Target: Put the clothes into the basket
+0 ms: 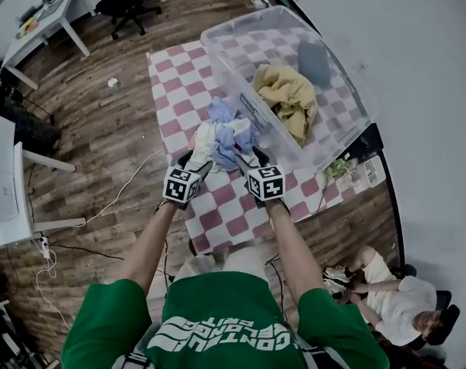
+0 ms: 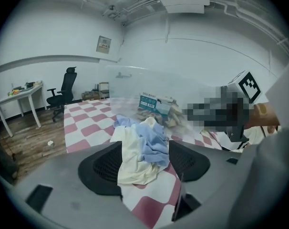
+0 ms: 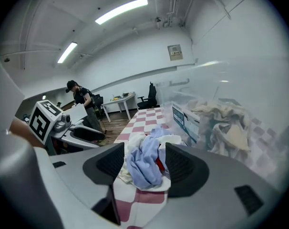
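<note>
Wood-plank floor and white walls around a pink-and-white checked worktop (image 1: 175, 75).
A heap of clothes (image 1: 221, 137) is seen on the checks, with the clear plastic basket (image 1: 348, 129) at its 2 o'clock, a yellow garment (image 1: 287, 98) already inside. The left hand-held gripper (image 1: 193, 162) and right hand-held gripper (image 1: 252, 161) are held wide open at the heap's 6 o'clock, cloth lying between each pair of jaws, ungripped. An office chair (image 1: 125, 2) and white desk (image 1: 41, 25) are placed at 11 o'clock.

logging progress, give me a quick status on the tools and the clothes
Open: left tool, right tool, jaws either side of the clothes pile, no grip. Pile on the table beside the basket; yellow garment already inside. Nothing in the way.
</note>
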A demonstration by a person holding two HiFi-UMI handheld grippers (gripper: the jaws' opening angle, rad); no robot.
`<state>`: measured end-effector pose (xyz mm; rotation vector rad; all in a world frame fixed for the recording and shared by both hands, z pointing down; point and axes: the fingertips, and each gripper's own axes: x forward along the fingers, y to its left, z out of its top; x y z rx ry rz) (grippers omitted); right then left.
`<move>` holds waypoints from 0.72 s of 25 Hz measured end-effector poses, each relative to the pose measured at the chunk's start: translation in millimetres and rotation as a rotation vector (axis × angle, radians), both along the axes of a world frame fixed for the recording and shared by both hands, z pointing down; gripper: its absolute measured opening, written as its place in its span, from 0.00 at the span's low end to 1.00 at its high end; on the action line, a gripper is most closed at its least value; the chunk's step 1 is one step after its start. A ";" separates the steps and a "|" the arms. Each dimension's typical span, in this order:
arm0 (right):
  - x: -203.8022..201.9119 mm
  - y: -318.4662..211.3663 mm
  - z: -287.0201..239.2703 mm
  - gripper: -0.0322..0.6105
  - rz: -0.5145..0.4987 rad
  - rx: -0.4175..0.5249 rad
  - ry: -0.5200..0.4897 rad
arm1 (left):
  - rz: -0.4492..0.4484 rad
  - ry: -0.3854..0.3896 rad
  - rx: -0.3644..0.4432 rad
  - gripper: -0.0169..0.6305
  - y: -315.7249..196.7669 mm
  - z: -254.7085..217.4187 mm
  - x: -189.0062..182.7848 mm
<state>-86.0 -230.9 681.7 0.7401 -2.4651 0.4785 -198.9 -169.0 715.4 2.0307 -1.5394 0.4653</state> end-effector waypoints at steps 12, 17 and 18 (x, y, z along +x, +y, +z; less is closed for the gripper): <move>-25.8 -73.6 92.9 0.52 0.054 -0.060 0.095 | -0.097 0.040 -0.147 0.49 -44.0 87.8 -20.4; -34.7 -90.0 127.1 0.52 0.057 -0.106 0.135 | -0.114 0.070 -0.184 0.49 -55.2 110.0 -16.9; -35.5 -92.6 133.7 0.52 0.059 -0.112 0.149 | -0.113 0.073 -0.191 0.49 -57.6 113.6 -15.5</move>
